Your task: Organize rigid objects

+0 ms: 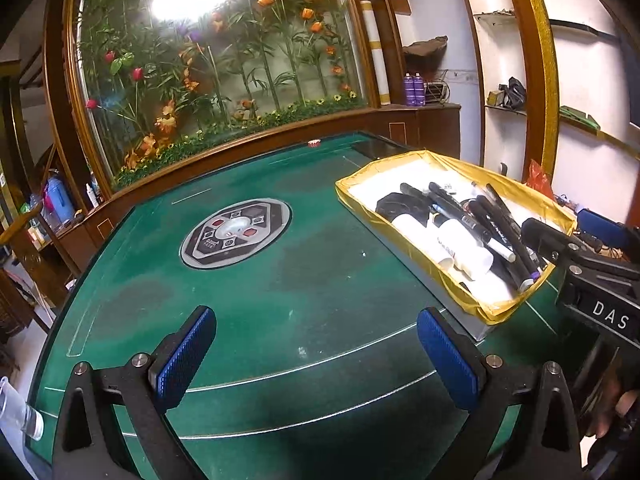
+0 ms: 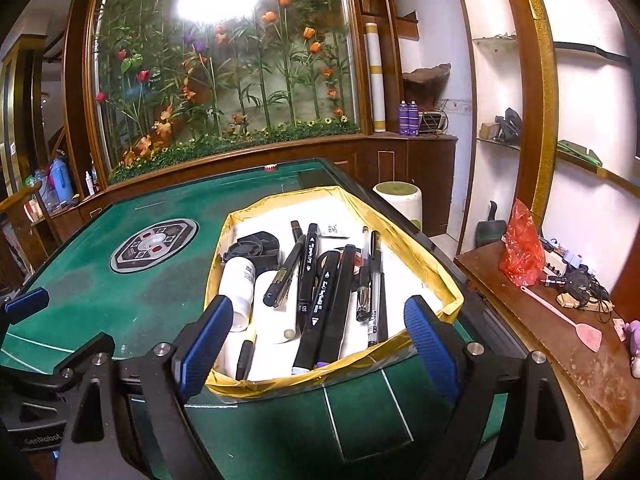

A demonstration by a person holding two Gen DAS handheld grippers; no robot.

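Observation:
A gold-lined box (image 2: 420, 256) stands on the right part of the green table (image 1: 280, 280). It holds several black markers and pens (image 2: 320, 296), two white tubes (image 2: 240, 288) and a black round object (image 2: 256, 248). The box also shows in the left wrist view (image 1: 360, 196). My right gripper (image 2: 316, 344) is open and empty, its blue pads either side of the box's near end, above it. My left gripper (image 1: 316, 356) is open and empty over bare green felt, left of the box.
A round control panel (image 1: 236, 232) sits in the table's middle. A clear cup (image 1: 16, 408) stands at the table's left edge. A wooden side counter (image 2: 560, 340) on the right carries a red bag, a pink swatter and cables. A flower display window stands behind.

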